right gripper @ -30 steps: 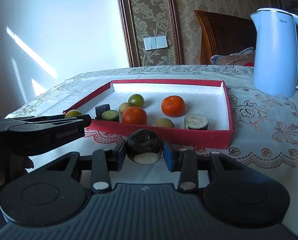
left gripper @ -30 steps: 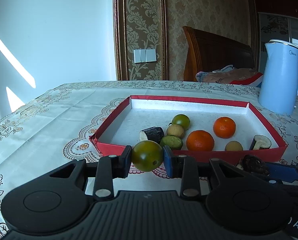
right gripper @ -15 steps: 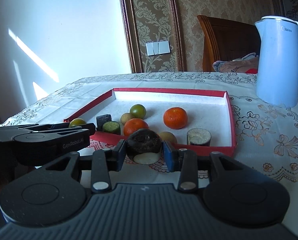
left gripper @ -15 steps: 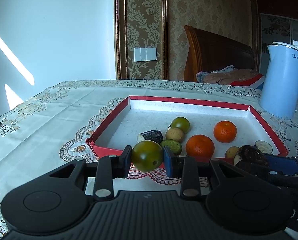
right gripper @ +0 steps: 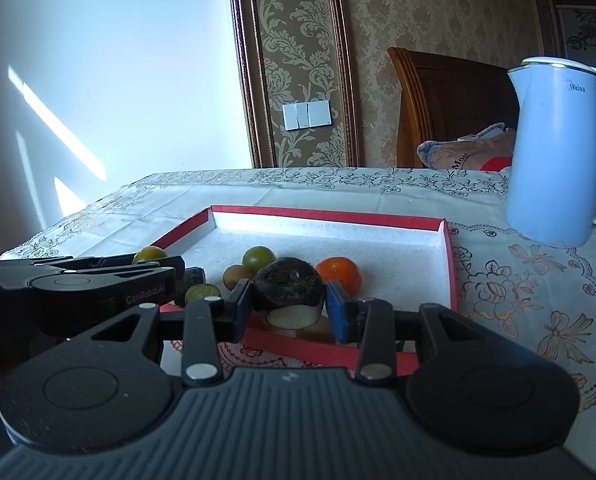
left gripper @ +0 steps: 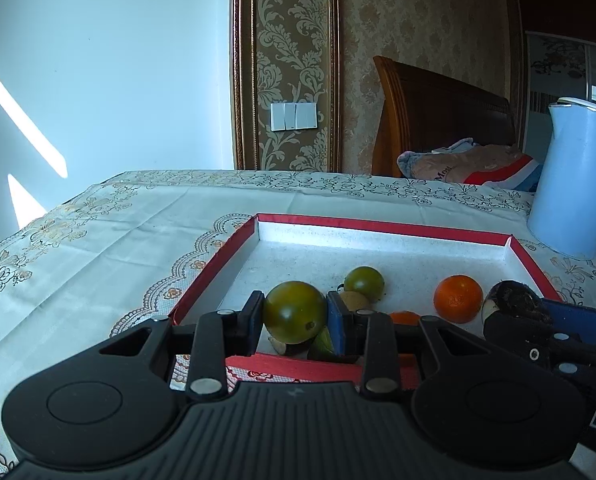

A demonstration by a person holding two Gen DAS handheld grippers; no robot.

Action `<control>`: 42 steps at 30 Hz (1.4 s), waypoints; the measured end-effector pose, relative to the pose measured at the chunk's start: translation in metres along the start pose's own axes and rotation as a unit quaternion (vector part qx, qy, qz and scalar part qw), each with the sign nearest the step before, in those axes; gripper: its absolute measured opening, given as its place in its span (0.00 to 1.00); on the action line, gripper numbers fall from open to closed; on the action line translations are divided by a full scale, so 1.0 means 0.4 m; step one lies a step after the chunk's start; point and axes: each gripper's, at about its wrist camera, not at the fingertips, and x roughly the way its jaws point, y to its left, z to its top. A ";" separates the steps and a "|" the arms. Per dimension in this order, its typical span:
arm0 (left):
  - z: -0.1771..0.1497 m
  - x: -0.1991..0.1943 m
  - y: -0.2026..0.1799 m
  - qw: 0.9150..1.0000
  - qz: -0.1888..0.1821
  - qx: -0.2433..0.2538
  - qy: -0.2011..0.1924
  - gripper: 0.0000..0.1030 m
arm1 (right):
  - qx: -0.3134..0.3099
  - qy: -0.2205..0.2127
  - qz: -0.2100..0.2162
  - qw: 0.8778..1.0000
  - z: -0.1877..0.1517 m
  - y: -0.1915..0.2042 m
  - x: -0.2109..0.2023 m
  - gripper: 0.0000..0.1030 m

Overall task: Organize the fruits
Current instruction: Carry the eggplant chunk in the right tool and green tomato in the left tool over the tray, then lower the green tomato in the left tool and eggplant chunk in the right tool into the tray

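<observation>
Right now the left gripper [left gripper: 295, 313] is clamped on a green tomato [left gripper: 295, 311], held above the near rim of the red tray [left gripper: 381, 225], while the right gripper [right gripper: 288, 299] squeezes a dark eggplant chunk [right gripper: 289, 289] with its pale cut face down, just over the tray's front edge. Inside the tray lie another small green tomato [left gripper: 364, 283], an orange [left gripper: 458, 298] and a brownish fruit [right gripper: 236, 275]; a pale blue kettle [right gripper: 553, 152] stands on the tablecloth [left gripper: 98, 232] beyond the tray's far right corner.
</observation>
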 end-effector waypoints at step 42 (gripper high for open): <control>0.037 0.189 -0.037 0.999 0.001 -0.011 0.038 0.31 | 0.020 0.039 -0.026 0.999 0.023 -0.046 0.169 0.36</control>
